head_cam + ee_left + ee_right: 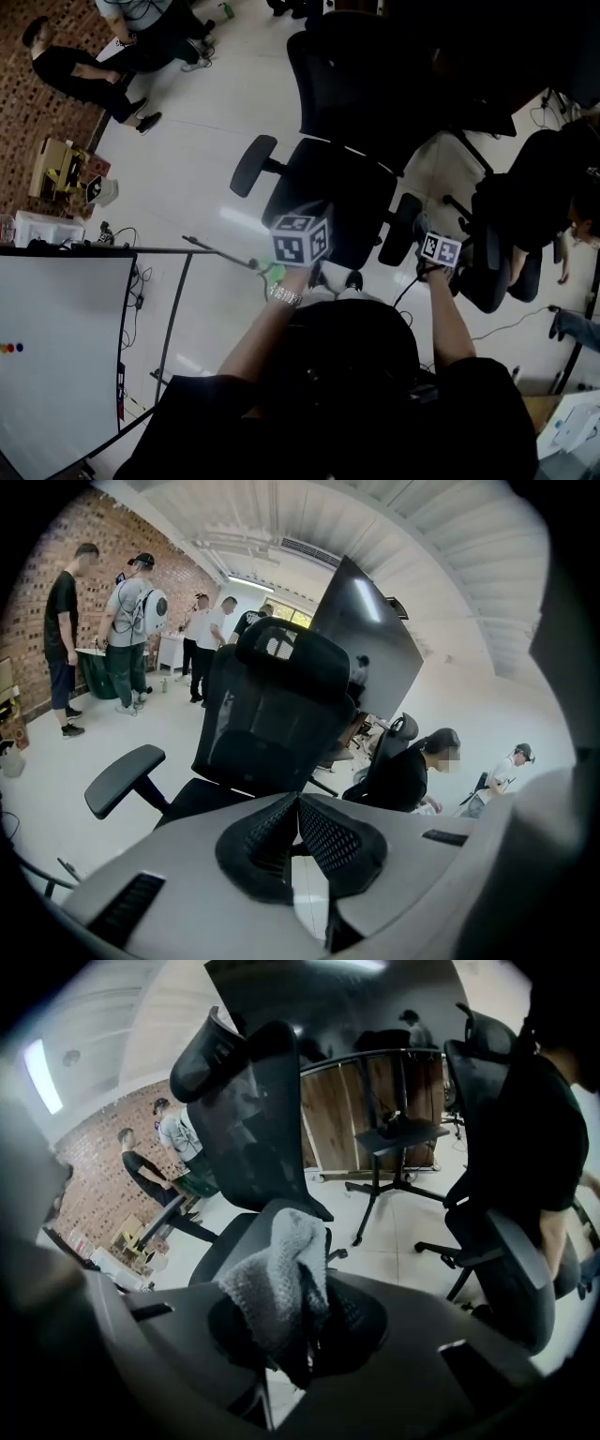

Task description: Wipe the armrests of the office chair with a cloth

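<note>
A grey, coarse-knit cloth (281, 1279), bunched, is pinched in the right claw (309, 1330) at frame centre. The left claw (298, 808) is closed on nothing. The chair (330, 192) is seen mid-frame; from overhead the cloth is hidden.

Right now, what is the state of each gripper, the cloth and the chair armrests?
Left gripper: shut, empty.
Right gripper: shut on the cloth.
Cloth: bunched, sticking out past the jaws.
Armrest near the cloth: contact unclear.
Far armrest: untouched.
</note>
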{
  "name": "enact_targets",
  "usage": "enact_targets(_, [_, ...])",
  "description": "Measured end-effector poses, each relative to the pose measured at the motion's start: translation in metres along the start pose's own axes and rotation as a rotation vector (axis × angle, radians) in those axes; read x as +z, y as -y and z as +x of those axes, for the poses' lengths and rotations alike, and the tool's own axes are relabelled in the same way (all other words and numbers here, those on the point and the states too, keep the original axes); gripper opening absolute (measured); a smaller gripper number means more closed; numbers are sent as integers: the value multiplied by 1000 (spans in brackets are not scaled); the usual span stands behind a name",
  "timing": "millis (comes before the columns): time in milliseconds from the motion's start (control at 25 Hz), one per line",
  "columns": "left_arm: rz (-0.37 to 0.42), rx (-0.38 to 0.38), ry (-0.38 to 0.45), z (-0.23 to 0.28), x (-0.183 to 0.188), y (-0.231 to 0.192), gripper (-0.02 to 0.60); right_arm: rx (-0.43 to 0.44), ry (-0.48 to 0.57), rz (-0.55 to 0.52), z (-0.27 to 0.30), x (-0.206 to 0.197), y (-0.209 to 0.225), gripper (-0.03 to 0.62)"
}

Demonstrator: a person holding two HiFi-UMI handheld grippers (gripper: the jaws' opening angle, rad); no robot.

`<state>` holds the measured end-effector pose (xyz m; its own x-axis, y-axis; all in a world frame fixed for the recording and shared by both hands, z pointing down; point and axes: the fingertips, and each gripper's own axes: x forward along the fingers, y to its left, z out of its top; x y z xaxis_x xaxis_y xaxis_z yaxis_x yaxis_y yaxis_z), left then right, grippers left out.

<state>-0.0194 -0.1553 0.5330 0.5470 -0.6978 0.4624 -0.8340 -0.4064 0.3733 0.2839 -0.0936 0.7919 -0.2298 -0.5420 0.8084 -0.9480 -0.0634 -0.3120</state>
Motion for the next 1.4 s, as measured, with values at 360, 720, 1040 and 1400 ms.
enact_targets(360, [-6, -26, -5, 13, 6, 7, 2, 37, -120, -14, -42, -94, -38, 51])
enact_targets(720, [-22, 28, 31, -4, 18, -15, 2, 270, -42, -315, -69, -15, -154, 51])
enact_targets(1040, [27, 55, 64, -16, 35, -11, 2, 356, 100, -403, -73, 107, -306, 51])
enact_targets(1400, [73, 148, 76, -34, 39, -32, 2, 399, 113, -406, -86, 96, -361, 48])
